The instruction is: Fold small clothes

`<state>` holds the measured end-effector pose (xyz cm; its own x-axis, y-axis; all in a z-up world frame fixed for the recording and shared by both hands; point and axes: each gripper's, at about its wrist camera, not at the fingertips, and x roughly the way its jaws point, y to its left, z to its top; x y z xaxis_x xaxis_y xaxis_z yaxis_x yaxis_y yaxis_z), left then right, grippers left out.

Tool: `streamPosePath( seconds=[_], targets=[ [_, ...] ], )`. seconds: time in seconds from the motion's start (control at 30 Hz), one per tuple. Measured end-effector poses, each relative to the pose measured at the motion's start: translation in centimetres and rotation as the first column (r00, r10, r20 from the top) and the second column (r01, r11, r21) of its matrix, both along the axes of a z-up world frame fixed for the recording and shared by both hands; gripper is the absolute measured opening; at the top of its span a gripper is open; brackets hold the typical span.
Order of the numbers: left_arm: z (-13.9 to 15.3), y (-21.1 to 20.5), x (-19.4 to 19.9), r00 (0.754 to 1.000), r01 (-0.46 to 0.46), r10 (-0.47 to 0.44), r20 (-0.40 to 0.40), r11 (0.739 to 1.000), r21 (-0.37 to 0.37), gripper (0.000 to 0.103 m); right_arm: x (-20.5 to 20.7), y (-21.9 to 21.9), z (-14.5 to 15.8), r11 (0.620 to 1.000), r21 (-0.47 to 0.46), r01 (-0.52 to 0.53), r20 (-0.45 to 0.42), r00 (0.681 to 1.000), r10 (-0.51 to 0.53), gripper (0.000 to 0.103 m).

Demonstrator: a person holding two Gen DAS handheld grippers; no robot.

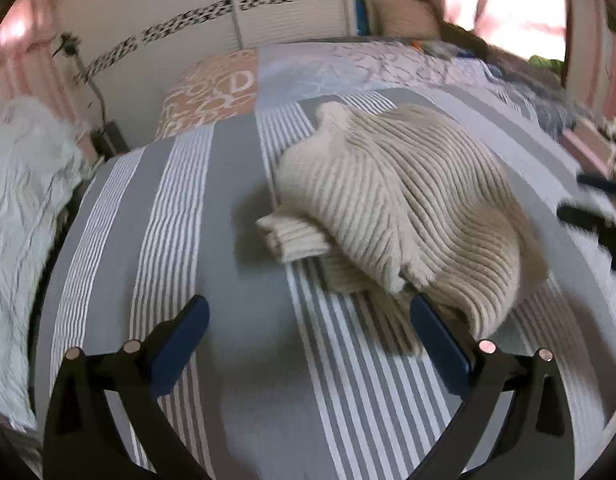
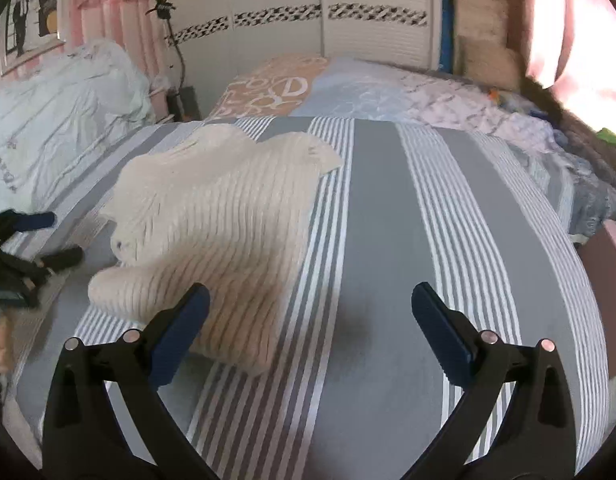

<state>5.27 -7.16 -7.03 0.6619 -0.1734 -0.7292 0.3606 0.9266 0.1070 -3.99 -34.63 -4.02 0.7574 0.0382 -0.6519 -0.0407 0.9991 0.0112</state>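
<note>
Bed [image 1: 236,264], grey-and-white striped cover, fills both frames; on it a cream ribbed sweater [image 1: 399,200], bunched and partly folded, lies centre-right in the left view and centre-left in the right view, one cuff [image 1: 292,238] poking out at its left edge. Risk: the loose knit could slump or unfold if only one layer is pinched, and the stray cuff could drag crooked. Left gripper [image 1: 308,328] spread wide, low over the cover, its right finger touching the sweater's near hem; right gripper [image 2: 308,320] likewise spread, holding nothing, left finger over the sweater's near corner.
</note>
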Motion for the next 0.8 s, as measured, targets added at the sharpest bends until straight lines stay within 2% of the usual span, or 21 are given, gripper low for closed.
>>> streamPosePath(
  seconds=[0.07, 0.2, 0.4, 0.67, 0.8],
  targets=[
    [0.6, 1.1, -0.6, 0.999, -0.041, 0.041, 0.001, 0.998, -0.037, 0.101, -1.3, 0.6, -0.1, 0.998, -0.027, 0.053, 0.054, 0.997, -0.051, 0.1],
    [1.3, 3.1, -1.7, 0.99, -0.136, 0.137, 0.017, 0.989, -0.059, 0.101, -2.8, 0.9, -0.1, 0.99, 0.041, 0.133, 0.07, 0.988, -0.136, 0.1],
    [2.2, 5.9, -3.8, 0.97, -0.238, 0.242, 0.027, 0.965, -0.11, 0.101, -4.4, 2.3, 1.7, 0.987, 0.029, 0.16, 0.112, 0.98, -0.163, 0.1],
    [4.5, 5.2, -6.0, 0.953, -0.263, 0.266, 0.144, 0.964, -0.039, 0.101, -5.2, 4.7, 3.2, 0.987, -0.013, 0.159, 0.116, 0.981, -0.156, 0.1],
    [5.1, 4.7, -6.8, 0.954, -0.252, 0.255, 0.159, 0.967, -0.042, 0.101, -5.9, 5.3, 3.9, 0.982, -0.004, 0.189, 0.108, 0.976, -0.187, 0.1]
  ],
)
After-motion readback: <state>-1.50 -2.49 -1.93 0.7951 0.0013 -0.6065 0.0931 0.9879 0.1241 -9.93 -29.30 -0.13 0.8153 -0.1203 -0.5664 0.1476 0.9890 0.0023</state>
